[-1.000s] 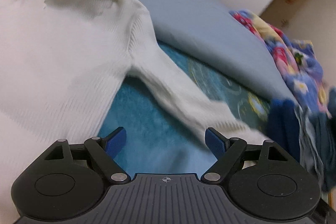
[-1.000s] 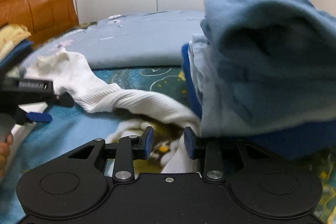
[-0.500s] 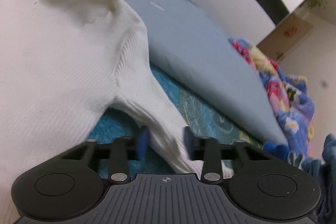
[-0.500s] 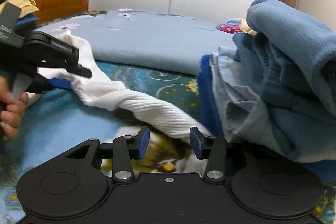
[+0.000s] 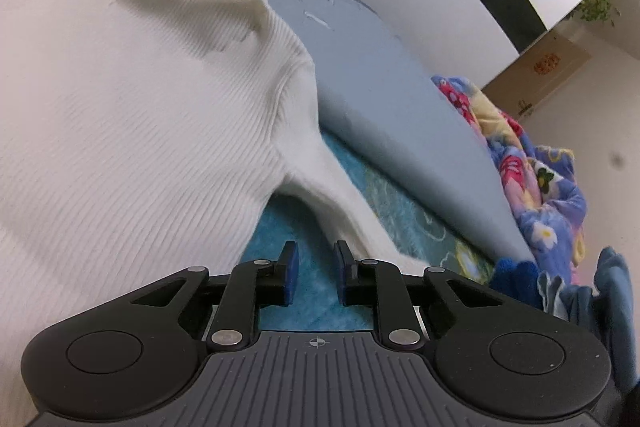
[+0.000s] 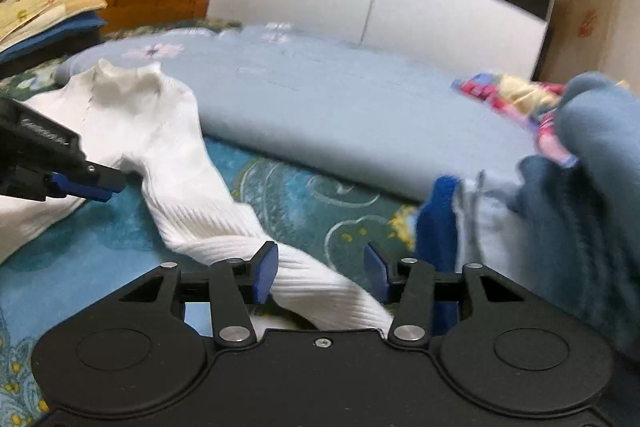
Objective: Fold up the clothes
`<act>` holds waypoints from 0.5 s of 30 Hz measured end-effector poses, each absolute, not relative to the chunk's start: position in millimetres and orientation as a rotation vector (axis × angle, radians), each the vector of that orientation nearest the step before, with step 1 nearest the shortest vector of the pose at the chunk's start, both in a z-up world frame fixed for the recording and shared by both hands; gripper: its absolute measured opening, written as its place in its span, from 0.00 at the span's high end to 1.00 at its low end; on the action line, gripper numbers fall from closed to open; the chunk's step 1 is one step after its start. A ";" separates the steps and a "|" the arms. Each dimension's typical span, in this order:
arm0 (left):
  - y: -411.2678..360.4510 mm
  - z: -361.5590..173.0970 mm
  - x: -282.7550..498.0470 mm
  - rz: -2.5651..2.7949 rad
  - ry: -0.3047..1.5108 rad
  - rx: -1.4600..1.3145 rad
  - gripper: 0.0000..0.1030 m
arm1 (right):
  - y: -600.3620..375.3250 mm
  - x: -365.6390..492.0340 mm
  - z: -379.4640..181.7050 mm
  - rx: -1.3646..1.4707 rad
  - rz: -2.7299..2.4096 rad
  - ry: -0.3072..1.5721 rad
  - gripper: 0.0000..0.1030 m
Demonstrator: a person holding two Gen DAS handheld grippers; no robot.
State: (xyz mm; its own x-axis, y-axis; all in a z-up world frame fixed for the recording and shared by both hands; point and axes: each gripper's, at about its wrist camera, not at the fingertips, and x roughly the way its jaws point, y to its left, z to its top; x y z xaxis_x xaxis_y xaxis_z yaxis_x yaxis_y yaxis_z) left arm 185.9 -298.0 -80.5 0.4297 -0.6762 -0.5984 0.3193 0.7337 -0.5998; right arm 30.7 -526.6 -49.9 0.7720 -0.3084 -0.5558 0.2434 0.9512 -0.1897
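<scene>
While the white sweater (image 5: 132, 131) lies spread on the bed (image 6: 312, 195), filling the left of the left-wrist frame, the left gripper (image 5: 314, 269) has just narrowed, nothing visibly between its pads. The right gripper (image 6: 320, 275), just widened, straddles the sleeve (image 6: 224, 223) ungripped; lifting now risks dropping it.

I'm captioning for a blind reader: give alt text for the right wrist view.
A white sweater's sleeve lies between the open right gripper's fingers on a bed. The left gripper reaches in near the armpit; blue clothes are piled at right.
</scene>
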 end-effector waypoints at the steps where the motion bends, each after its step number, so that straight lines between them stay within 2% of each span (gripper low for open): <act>1: -297.1 -80.4 184.8 -0.652 0.940 -0.431 0.84 | -529.4 31.6 -49.1 -0.111 -0.314 0.630 0.53; 3: -295.3 -80.1 182.8 -0.667 0.949 -0.430 0.83 | -535.4 35.7 -51.9 -0.091 -0.310 0.665 0.53; 6: -293.6 -80.3 181.2 -0.672 0.955 -0.437 0.66 | -539.2 35.7 -56.5 -0.051 -0.288 0.700 0.53; 7: -293.4 -79.8 181.0 -0.676 0.955 -0.443 0.66 | -538.2 36.0 -58.3 -0.049 -0.281 0.715 0.54; 9: -290.9 -78.8 179.5 -0.682 0.953 -0.447 0.65 | -534.7 35.2 -61.9 -0.039 -0.264 0.736 0.62; 10: -289.9 -77.9 178.9 -0.681 0.953 -0.445 0.63 | -533.2 33.6 -62.7 -0.028 -0.260 0.741 0.75; 11: -288.7 -77.7 178.1 -0.681 0.954 -0.443 0.62 | -531.5 29.4 -63.1 -0.014 -0.257 0.735 0.84; 13: -286.6 -77.6 176.3 -0.681 0.958 -0.441 0.59 | -527.2 24.2 -61.5 -0.016 -0.248 0.729 0.90; 15: -285.2 -77.7 174.4 -0.682 0.963 -0.443 0.57 | -521.0 18.1 -60.1 -0.030 -0.236 0.725 0.91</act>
